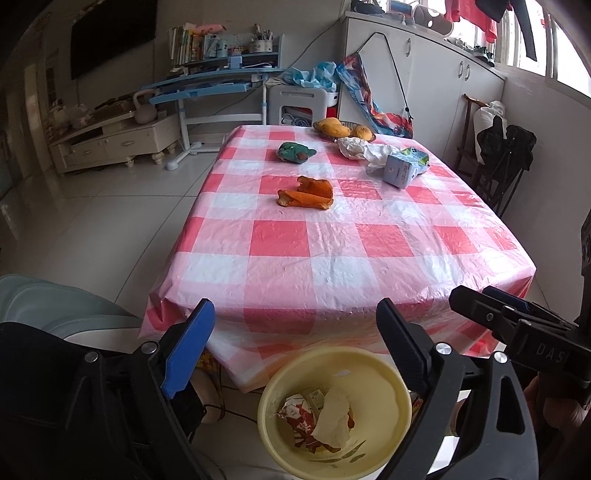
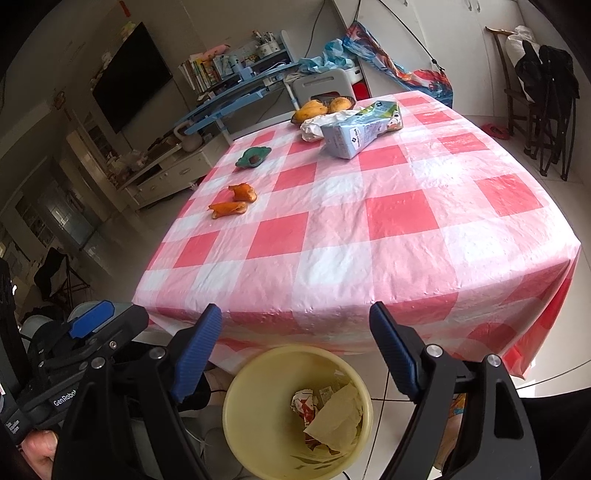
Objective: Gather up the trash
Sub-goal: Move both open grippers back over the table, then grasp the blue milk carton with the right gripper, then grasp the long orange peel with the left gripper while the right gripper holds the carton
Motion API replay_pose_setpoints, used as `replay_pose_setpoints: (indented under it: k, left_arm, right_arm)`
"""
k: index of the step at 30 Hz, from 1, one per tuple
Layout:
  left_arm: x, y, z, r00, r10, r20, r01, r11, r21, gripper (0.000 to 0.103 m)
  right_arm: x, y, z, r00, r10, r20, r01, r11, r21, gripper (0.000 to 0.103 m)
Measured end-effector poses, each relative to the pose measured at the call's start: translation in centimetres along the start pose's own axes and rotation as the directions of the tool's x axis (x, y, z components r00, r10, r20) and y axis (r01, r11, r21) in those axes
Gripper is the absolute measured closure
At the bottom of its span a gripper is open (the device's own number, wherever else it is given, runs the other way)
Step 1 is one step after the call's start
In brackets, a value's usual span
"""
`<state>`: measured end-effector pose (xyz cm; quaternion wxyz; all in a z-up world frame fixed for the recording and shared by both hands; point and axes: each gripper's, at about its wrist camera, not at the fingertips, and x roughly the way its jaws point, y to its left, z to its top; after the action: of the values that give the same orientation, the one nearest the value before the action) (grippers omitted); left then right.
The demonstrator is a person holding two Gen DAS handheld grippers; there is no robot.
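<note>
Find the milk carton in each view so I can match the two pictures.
Left wrist view: the carton lies on the far right of the table, right of the orange peels.
Right wrist view: the carton lies at top centre, far across the table, in front of the mangoes.
Shared landmark: the yellow bin on the floor at the table's near edge, bottom centre in both.

Glossy plastic tablecloth [image 1: 332, 236]; smooth plastic bin [image 1: 391, 398].

Mangoes [image 1: 334, 126] sit at the checked tablecloth's [image 1: 332, 266] far edge, television [image 1: 110, 33] beyond.
</note>
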<state>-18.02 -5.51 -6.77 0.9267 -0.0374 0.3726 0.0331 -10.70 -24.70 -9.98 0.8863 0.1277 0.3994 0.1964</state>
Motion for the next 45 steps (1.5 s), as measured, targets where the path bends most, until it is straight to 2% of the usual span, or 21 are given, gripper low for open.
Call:
replay_pose_setpoints:
  k: [7,13,16,21,27,29,32,34,36,39,42,45]
  left_arm:
    - [0.8,0.4,1.4,0.999,-0.036,-0.018,0.035,0.999,-0.018,0.017]
    - [2.7,0.6,5.3,0.998,-0.067,-0.015,0.067,0.998,0.015,0.017]
    - [4.3,0.5,7.4,0.997,-0.069,-0.016,0.070,0.996,0.054,0.017]
    - [8.1,0.2,10.5,0.995,-0.070,-0.066,0.077,0.992,0.105,0.017]
    - [12.3,0.0,13.0,0.990,-0.073,-0.120,0.090,0.986,0.143,0.017]
    - [13.6,0.1,13.8,0.989,-0.070,-0.133,0.090,0.985,0.147,0.017]
    - [15.1,0.3,14.5,0.986,-0.079,-0.147,0.098,0.986,0.131,0.017]
    - [15.8,0.3,14.7,0.983,-0.092,-0.158,0.112,0.986,0.122,0.017]
    - [16.5,0.0,14.5,0.977,-0.111,-0.182,0.133,0.984,0.118,0.017]
    - [17.3,-0.9,13.9,0.960,-0.153,-0.237,0.188,0.973,0.133,0.017]
    - [17.3,-1.7,13.1,0.935,-0.216,-0.280,0.262,0.955,0.138,0.017]
    - [16.4,-2.2,12.6,0.896,-0.322,-0.307,0.371,0.922,0.116,0.019]
  right_arm:
    - [-0.1,0.3,1.7,1.000,0.012,0.011,-0.012,1.000,-0.024,0.024]
    - [0.8,-1.8,6.7,1.000,-0.010,0.030,0.010,1.000,0.012,0.023]
    - [2.5,-3.0,9.7,0.999,-0.027,0.023,0.026,0.999,0.040,0.023]
    - [7.3,-6.0,14.8,0.997,-0.082,-0.008,0.082,0.986,0.148,0.023]
    - [12.8,-8.4,18.4,0.991,-0.119,-0.057,0.130,0.952,0.277,0.022]
    - [14.3,-8.4,19.1,0.988,-0.135,-0.077,0.151,0.951,0.270,0.021]
    - [15.1,-7.6,19.6,0.984,-0.155,-0.083,0.167,0.970,0.178,0.020]
    - [15.1,-7.1,19.4,0.984,-0.147,-0.098,0.159,0.979,0.130,0.029]
    - [14.6,-6.9,18.8,0.985,-0.123,-0.122,0.135,0.987,0.089,0.042]
    - [13.4,-7.1,17.8,0.981,-0.070,-0.181,0.080,0.996,0.044,0.050]
    - [11.7,-7.4,16.6,0.970,-0.054,-0.236,0.056,0.998,0.000,0.051]
    - [10.4,-7.2,15.3,0.951,-0.018,-0.310,0.012,1.000,-0.022,0.052]
